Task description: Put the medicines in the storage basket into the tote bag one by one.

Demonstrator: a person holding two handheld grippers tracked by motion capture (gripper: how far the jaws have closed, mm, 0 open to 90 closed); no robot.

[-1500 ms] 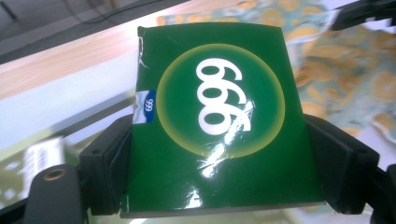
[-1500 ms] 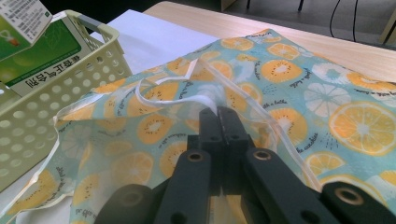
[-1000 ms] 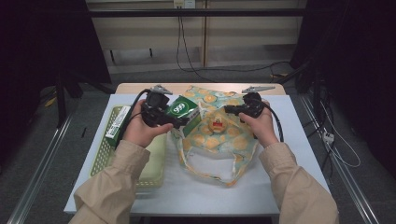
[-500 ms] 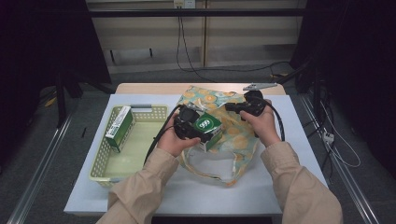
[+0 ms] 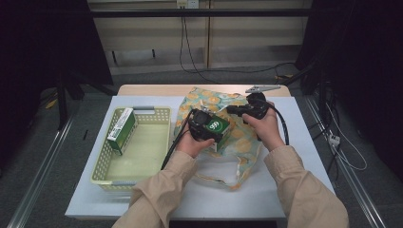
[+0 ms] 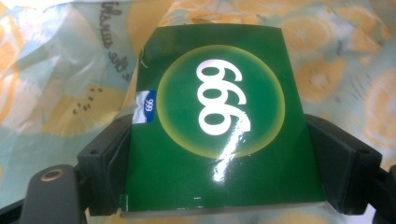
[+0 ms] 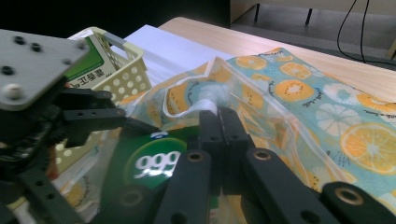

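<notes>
a: two green boxes. one box (image 5: 121, 129) leans in the basket (image 5: 142, 175), beside the bag (image 5: 237, 142). is the job half done?

b: looks so. the left gripper (image 5: 205, 126) is clamped on the other green box (image 6: 212, 126), right over the bag's mouth.

a: which way does it point?

b: its long side points away from the gripper, at the bag. the right gripper (image 7: 219, 126) is pinched together on the bag's rim.

In the left gripper view, the green box (image 6: 212, 135) covers the inner pads of the left tool (image 6: 219, 177) and is cut off by the bottom edge. The small print on the second box (image 5: 121, 129) in the basket (image 5: 164, 142) is illegible. The right tool (image 7: 218, 122) pinches bag fabric (image 7: 299, 98); its fingertips hide the contact.
</notes>
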